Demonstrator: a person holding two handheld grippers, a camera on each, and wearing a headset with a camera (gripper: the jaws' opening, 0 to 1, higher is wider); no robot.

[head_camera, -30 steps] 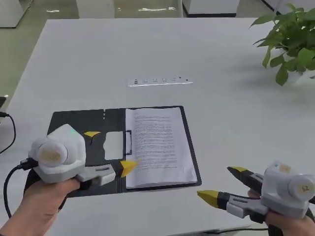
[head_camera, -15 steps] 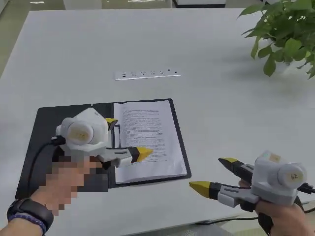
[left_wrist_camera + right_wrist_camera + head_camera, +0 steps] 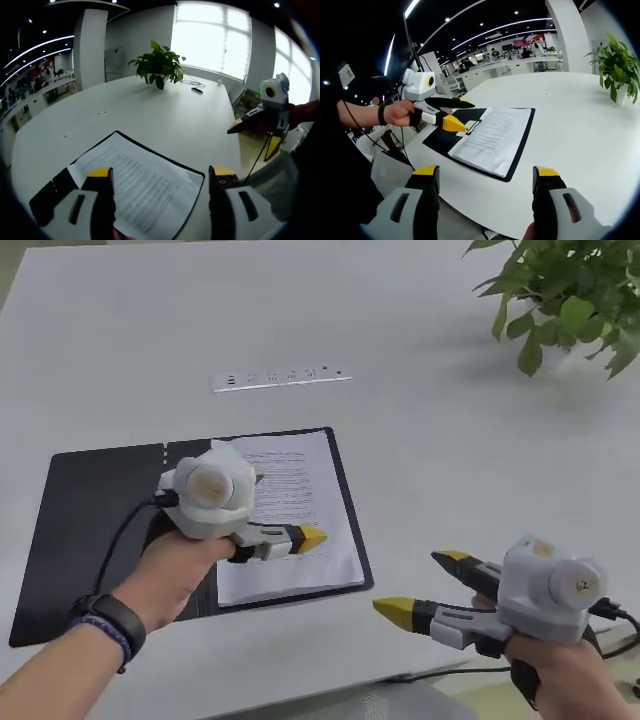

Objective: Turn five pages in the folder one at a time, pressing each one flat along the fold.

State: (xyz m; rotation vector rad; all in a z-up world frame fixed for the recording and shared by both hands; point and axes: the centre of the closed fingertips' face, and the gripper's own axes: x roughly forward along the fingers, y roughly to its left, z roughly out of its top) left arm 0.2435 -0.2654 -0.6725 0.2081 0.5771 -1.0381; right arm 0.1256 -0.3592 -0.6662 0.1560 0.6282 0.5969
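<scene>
Left gripper (image 3: 288,512) has moved right since a second ago, from over the folder's (image 3: 90,530) black left cover to over the pages (image 3: 300,465). Its lower tip is now above the page's lower half. The jaws are spread wide and hold nothing; in its own view the pages (image 3: 145,185) lie just ahead, between and below the jaws. Right gripper (image 3: 415,583) keeps its spot off the folder's near right corner, over bare table (image 3: 450,440). It is also wide open and empty, with the folder ahead-left of it.
</scene>
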